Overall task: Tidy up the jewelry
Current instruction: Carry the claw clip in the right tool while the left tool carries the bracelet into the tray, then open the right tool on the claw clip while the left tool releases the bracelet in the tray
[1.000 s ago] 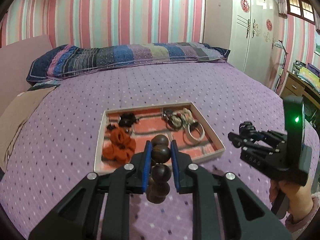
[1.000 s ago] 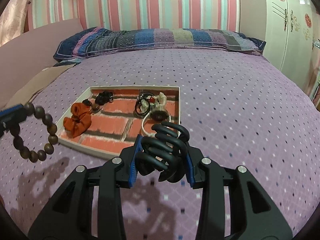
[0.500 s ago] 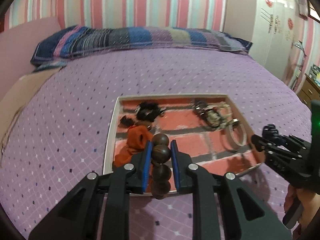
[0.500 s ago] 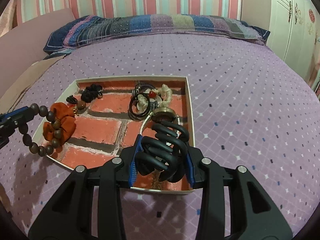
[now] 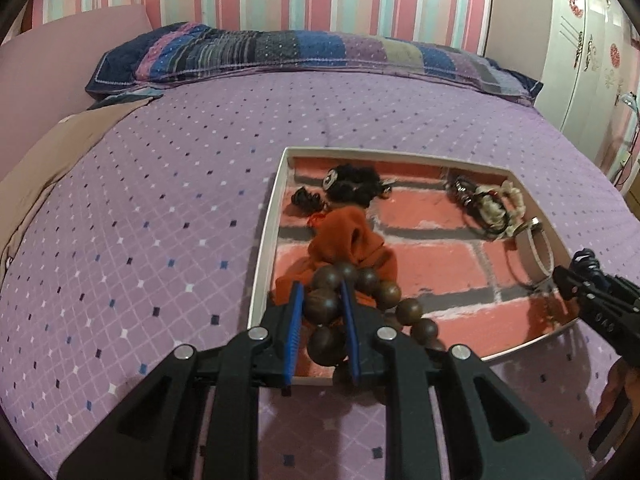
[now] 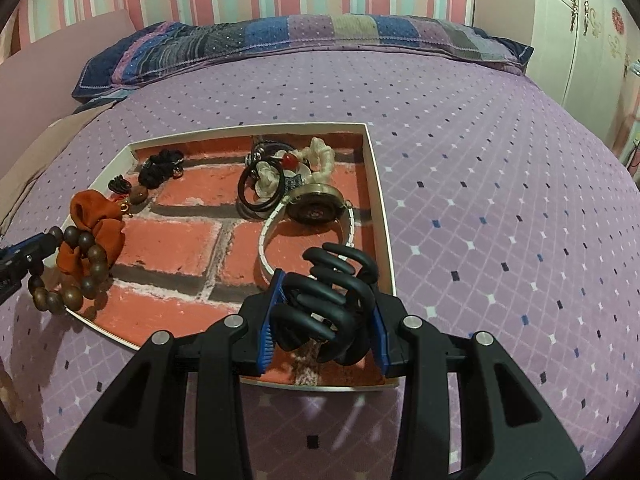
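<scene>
A white-rimmed tray [image 5: 267, 240] [image 6: 376, 184] with a brick-pattern floor lies on the purple bed. My left gripper [image 5: 323, 294] is shut on a brown wooden bead bracelet [image 5: 404, 309] [image 6: 86, 276] that hangs over the tray's near left corner, over an orange scrunchie [image 5: 344, 246] [image 6: 94, 220]. My right gripper [image 6: 326, 310] is shut on a black claw hair clip [image 6: 332, 300] just above the tray's near right corner. The tray also holds black hair ties [image 6: 162, 166], a cream scrunchie with black rings [image 6: 280, 172] and a white-strapped watch [image 6: 316, 208].
A striped pillow [image 5: 304, 52] lies at the head of the bed. A white wardrobe [image 5: 580, 40] stands at the right. A pink blanket [image 5: 36, 160] lies at the bed's left edge. Purple bedspread [image 5: 140, 240] surrounds the tray.
Both grippers have moved forward and down over the tray. The bead bracelet now hangs low by the orange scrunchie, and the claw clip is above the tray's near right corner.
</scene>
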`<state>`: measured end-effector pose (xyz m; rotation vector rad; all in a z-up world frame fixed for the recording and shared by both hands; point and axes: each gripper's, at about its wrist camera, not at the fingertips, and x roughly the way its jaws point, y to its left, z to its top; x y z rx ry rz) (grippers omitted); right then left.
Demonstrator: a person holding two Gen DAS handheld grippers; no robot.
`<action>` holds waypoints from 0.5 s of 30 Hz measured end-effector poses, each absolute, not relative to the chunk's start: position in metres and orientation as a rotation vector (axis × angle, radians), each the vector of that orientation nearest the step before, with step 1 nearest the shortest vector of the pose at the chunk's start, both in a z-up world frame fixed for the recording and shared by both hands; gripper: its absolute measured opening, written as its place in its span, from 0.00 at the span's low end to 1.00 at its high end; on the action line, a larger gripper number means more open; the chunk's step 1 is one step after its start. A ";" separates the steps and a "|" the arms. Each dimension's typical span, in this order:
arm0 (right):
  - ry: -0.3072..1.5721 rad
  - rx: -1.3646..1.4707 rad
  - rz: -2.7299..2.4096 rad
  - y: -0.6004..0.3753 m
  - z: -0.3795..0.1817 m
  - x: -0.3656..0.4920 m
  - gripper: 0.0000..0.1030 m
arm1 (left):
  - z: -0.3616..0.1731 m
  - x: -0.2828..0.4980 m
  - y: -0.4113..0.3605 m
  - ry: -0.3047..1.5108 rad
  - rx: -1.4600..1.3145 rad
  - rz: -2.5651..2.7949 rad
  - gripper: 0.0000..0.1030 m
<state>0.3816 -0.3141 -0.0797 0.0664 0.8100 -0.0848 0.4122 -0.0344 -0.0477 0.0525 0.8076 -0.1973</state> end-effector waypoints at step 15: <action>0.799 0.047 -0.092 -0.305 -0.082 0.400 0.37 | -0.060 0.439 -0.030 0.799 0.064 -0.156 0.20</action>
